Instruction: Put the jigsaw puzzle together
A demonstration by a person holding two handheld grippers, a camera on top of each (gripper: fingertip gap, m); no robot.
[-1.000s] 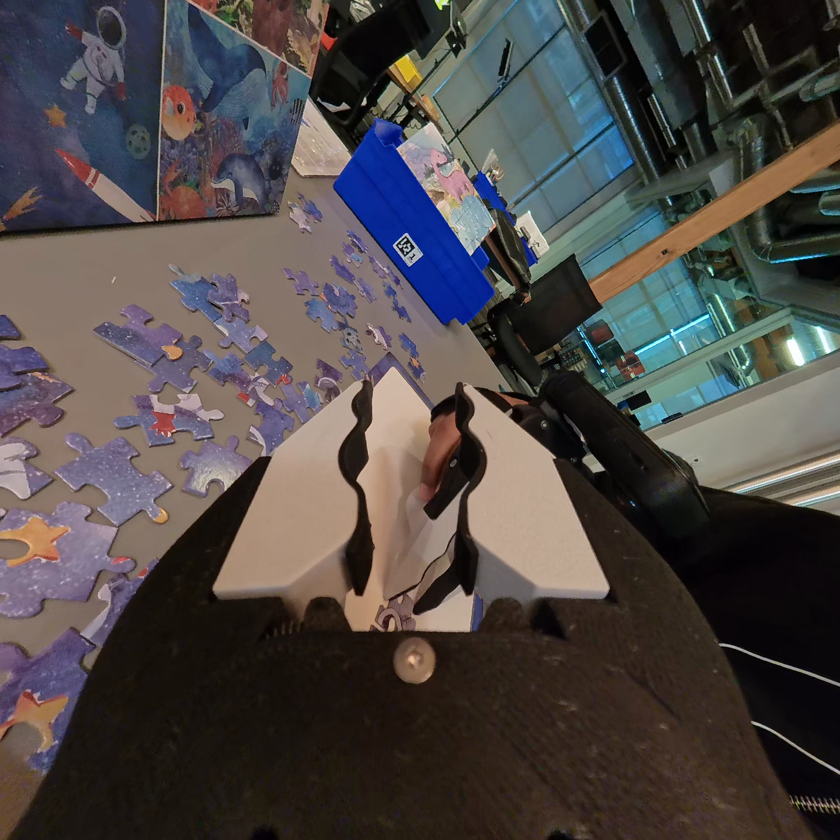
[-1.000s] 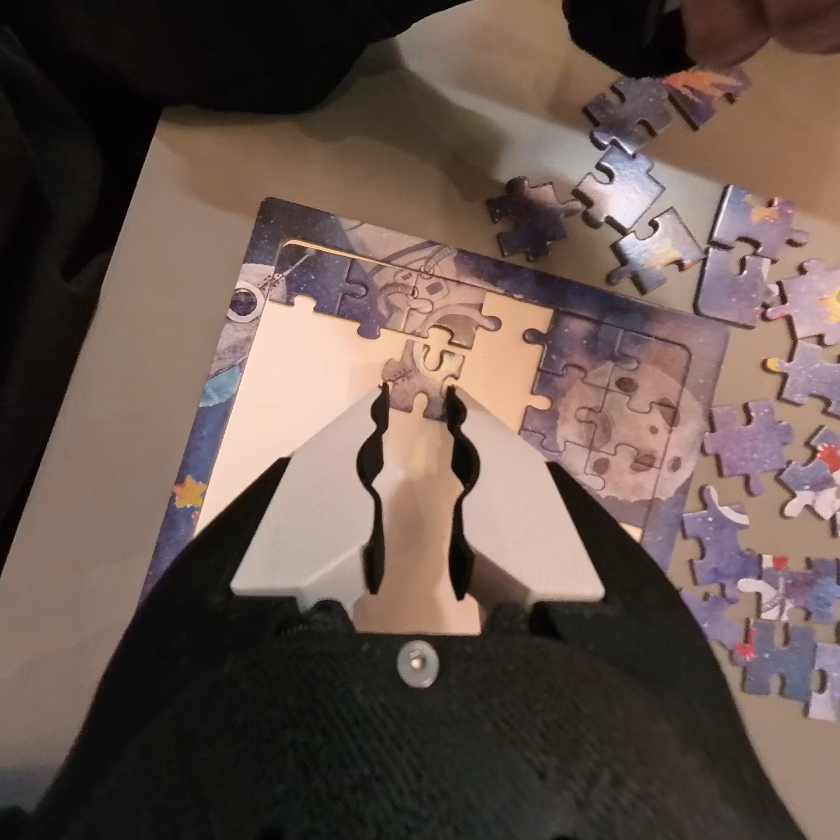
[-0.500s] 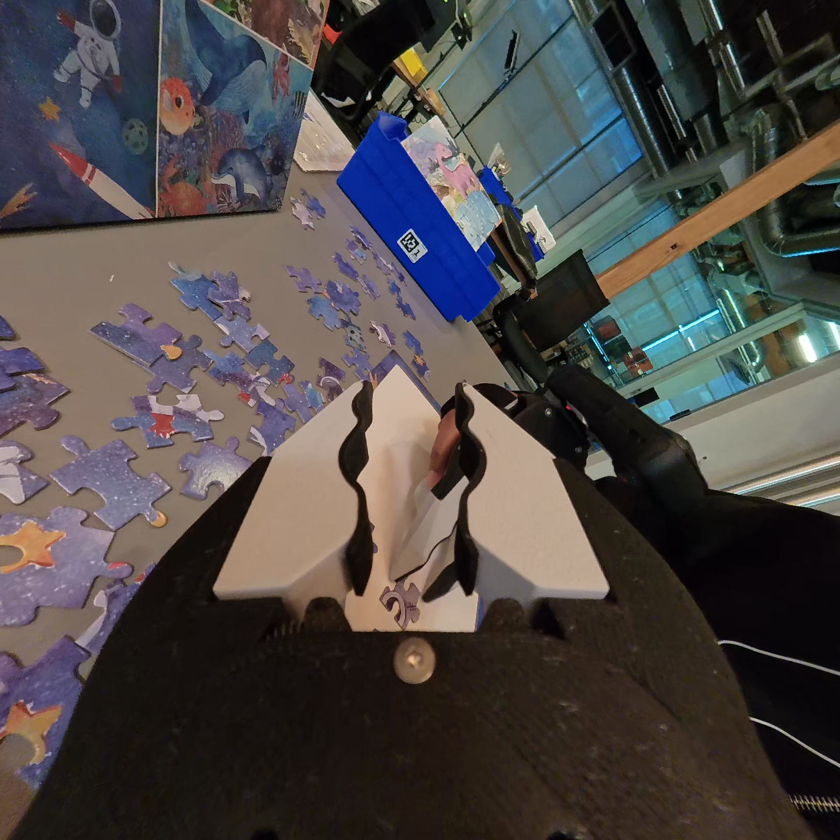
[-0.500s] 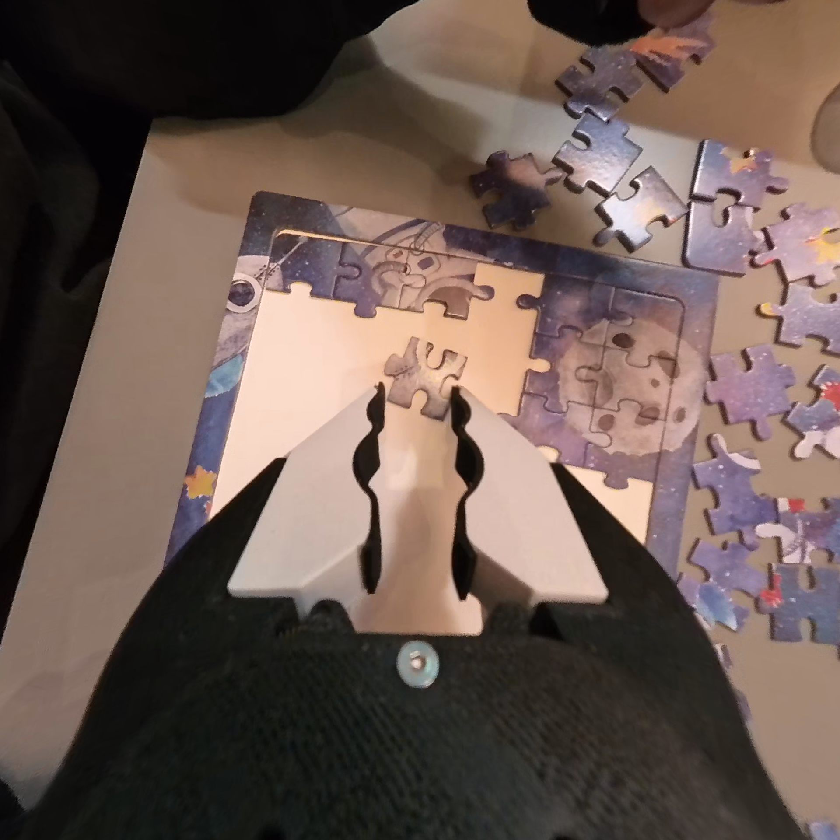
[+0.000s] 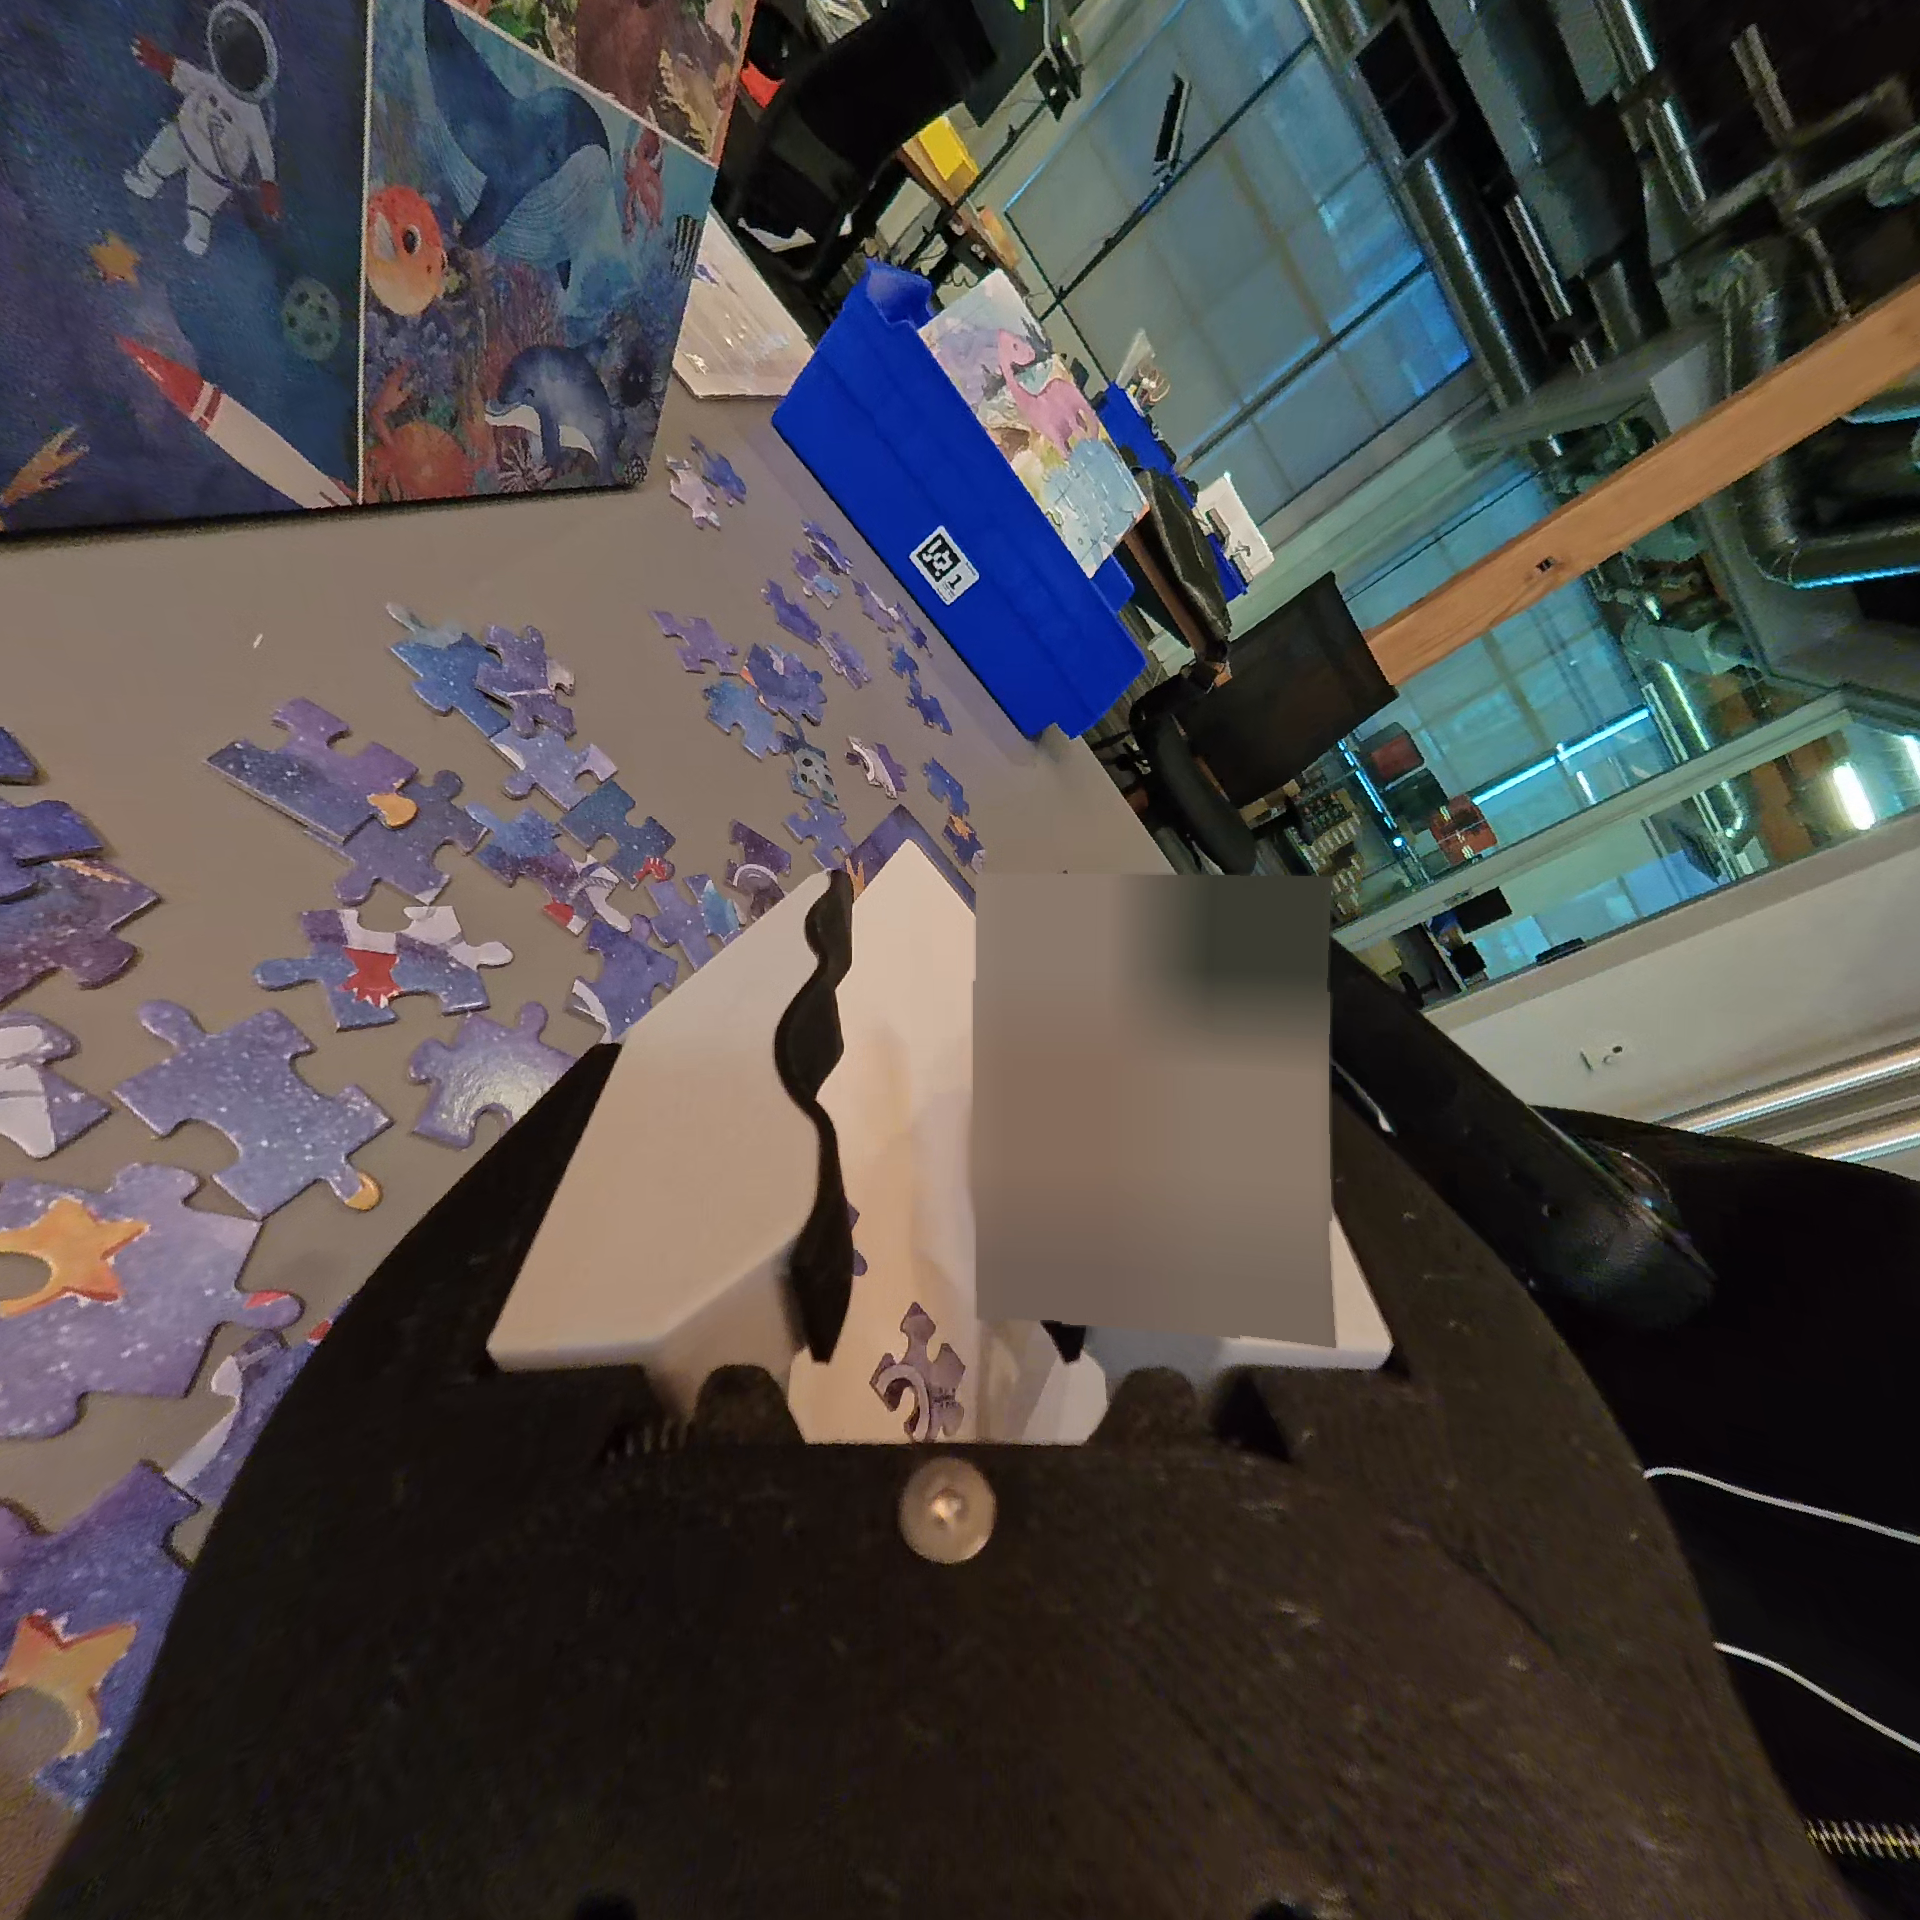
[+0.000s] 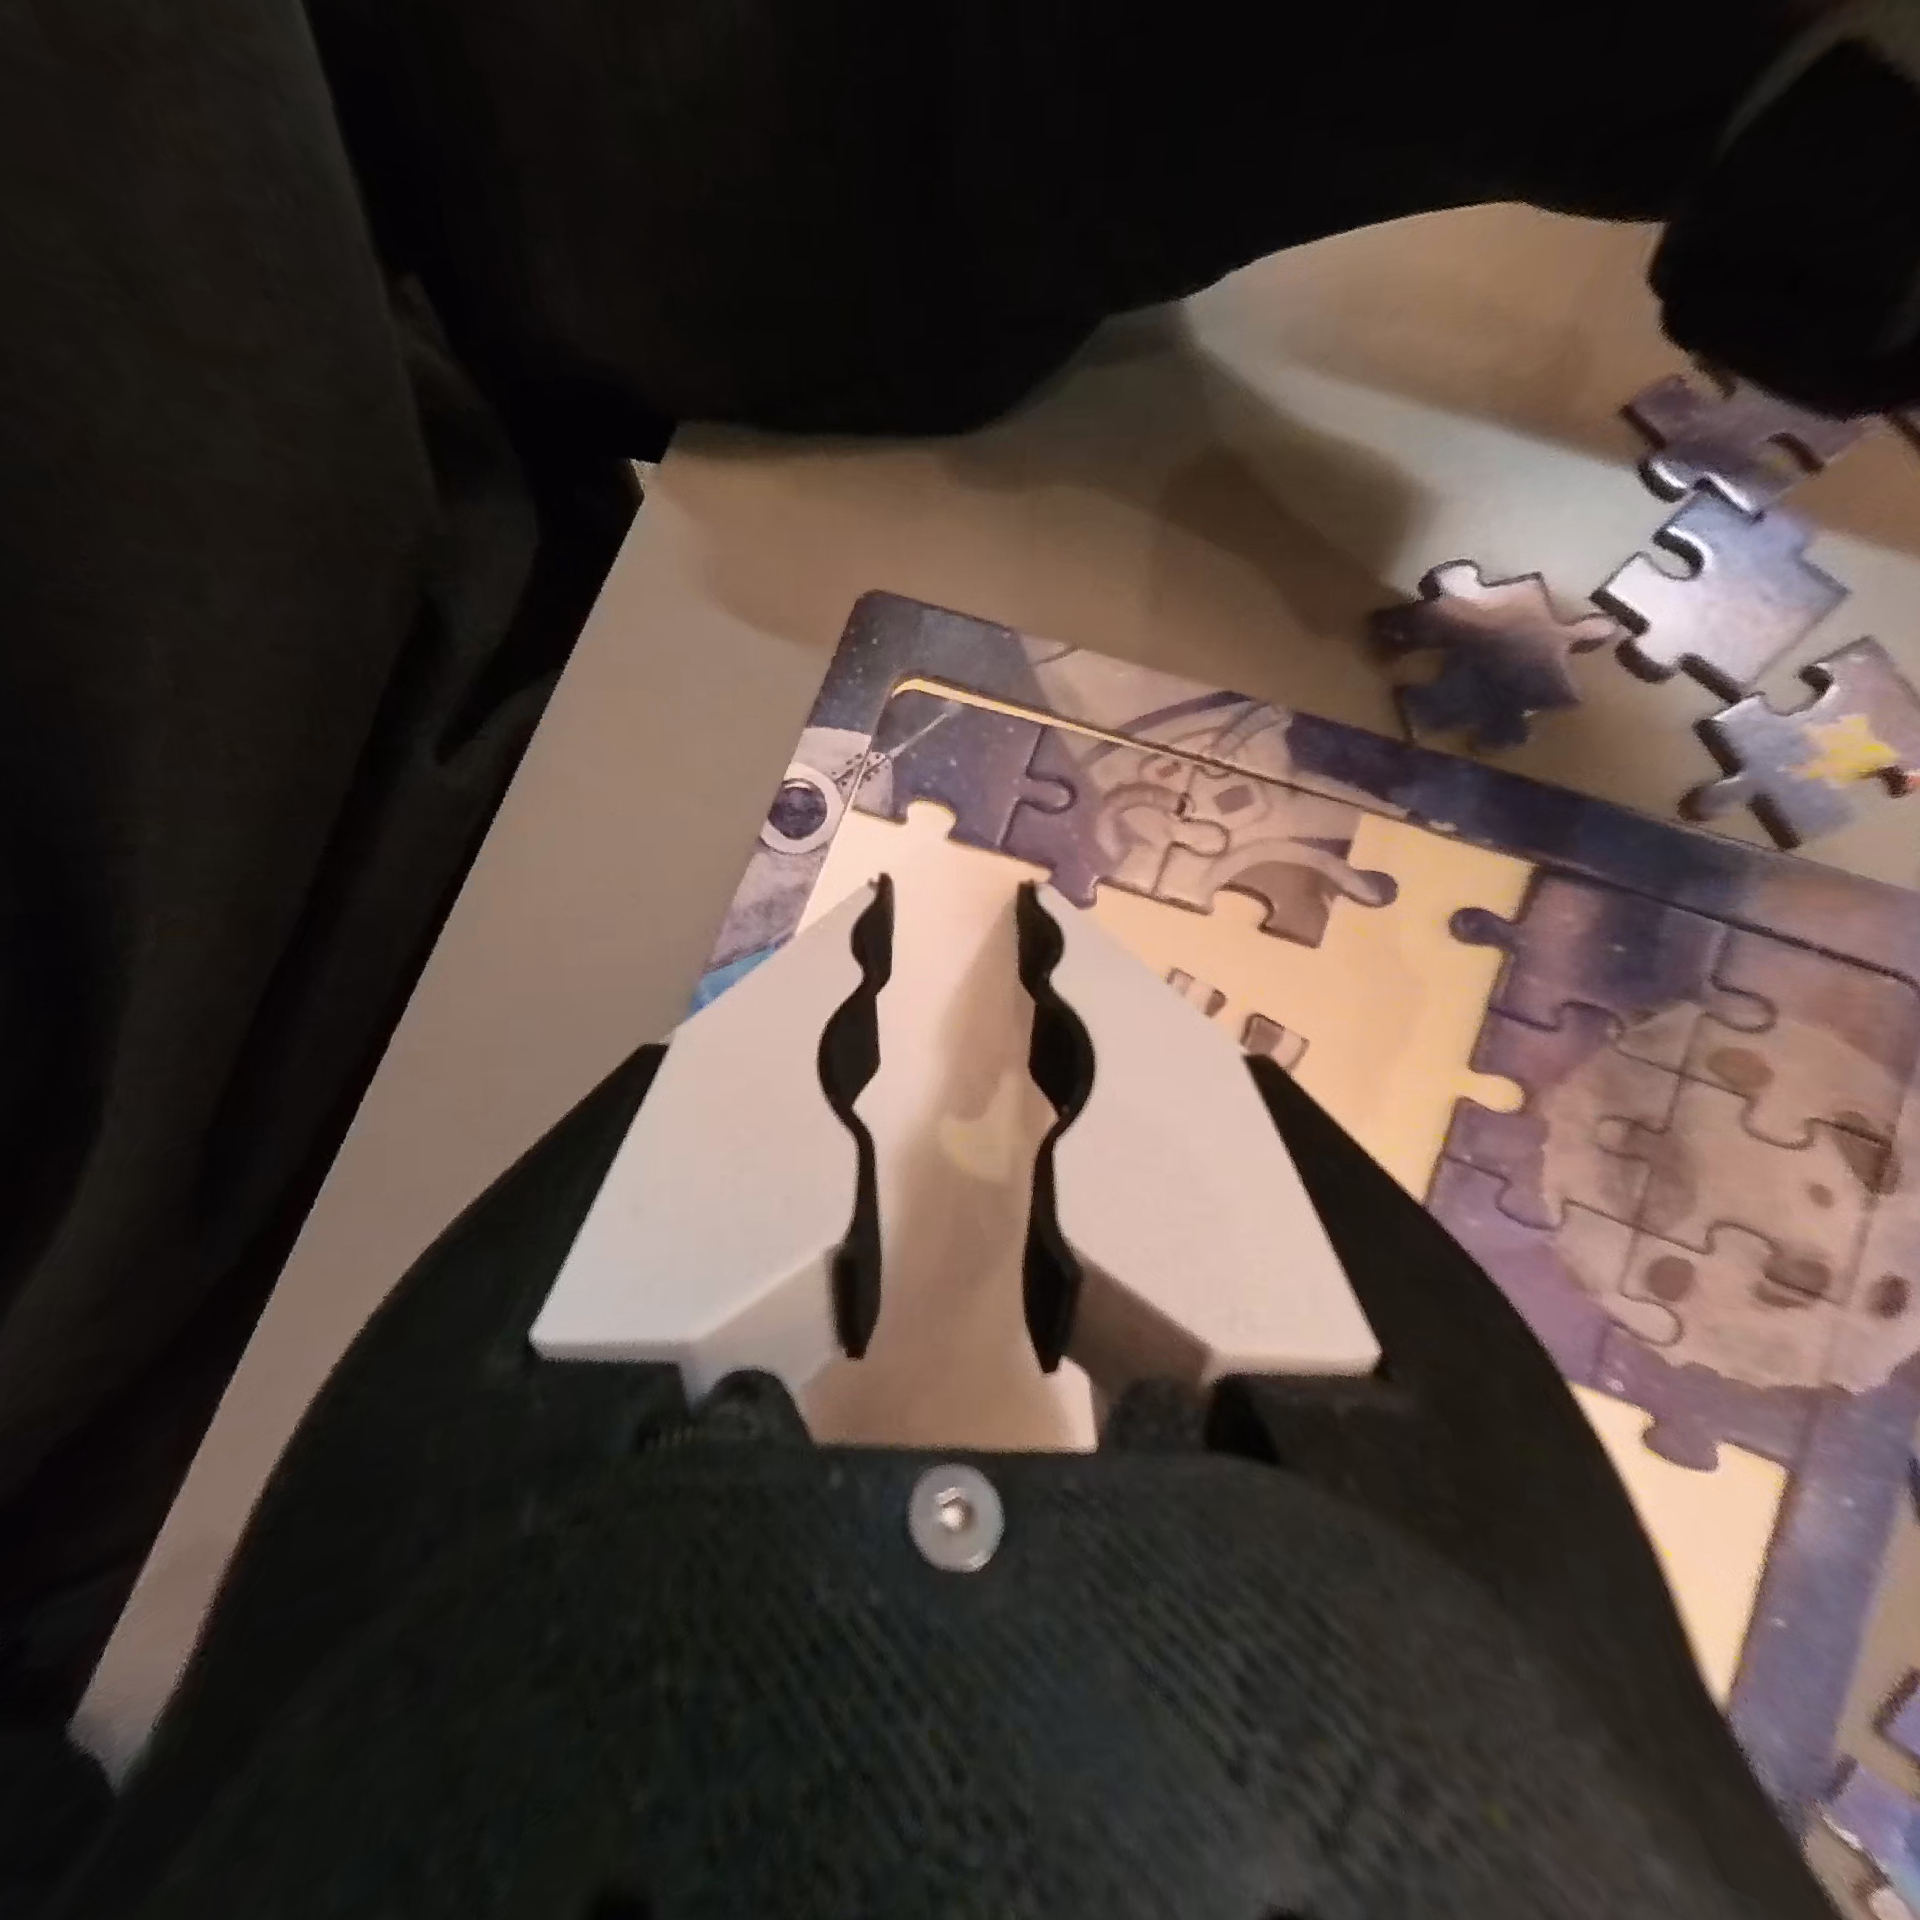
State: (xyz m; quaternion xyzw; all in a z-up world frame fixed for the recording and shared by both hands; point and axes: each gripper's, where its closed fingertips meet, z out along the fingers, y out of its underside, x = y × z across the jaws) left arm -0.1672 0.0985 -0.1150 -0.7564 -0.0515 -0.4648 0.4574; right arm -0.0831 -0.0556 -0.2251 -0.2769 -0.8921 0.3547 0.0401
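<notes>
Your right claw [image 6: 951, 899] stands partly open with nothing between its dark pads [image 6: 868, 997], hovering over the bare cream floor of the puzzle tray [image 6: 1787, 1558] in the middle of the frame, close to the row of fitted pieces [image 6: 1174, 831] along the tray's upper edge. A loose grey piece [image 6: 1242, 1023] peeks out just right of the right finger, lying on the tray floor and not gripped. Your left claw [image 5: 914, 894] is harder to read: only its left pad [image 5: 816, 1039] shows, the other side is covered by a blurred patch, so I cannot tell whether it is open or closed. In the left view, scattered purple pieces [image 5: 260, 1101] cover the grey table [image 5: 156, 623] at left, with a blue bin [image 5: 966, 561] and a picture box [image 5: 312, 239] toward the top. The risks, as I judge them: a low fingertip could catch a fitted piece's knob and lift the row, or nudge the loose piece under the finger where you lose sight of it. The view is motion-blurred, so a fast sweep could also shove the tray itself.
</notes>
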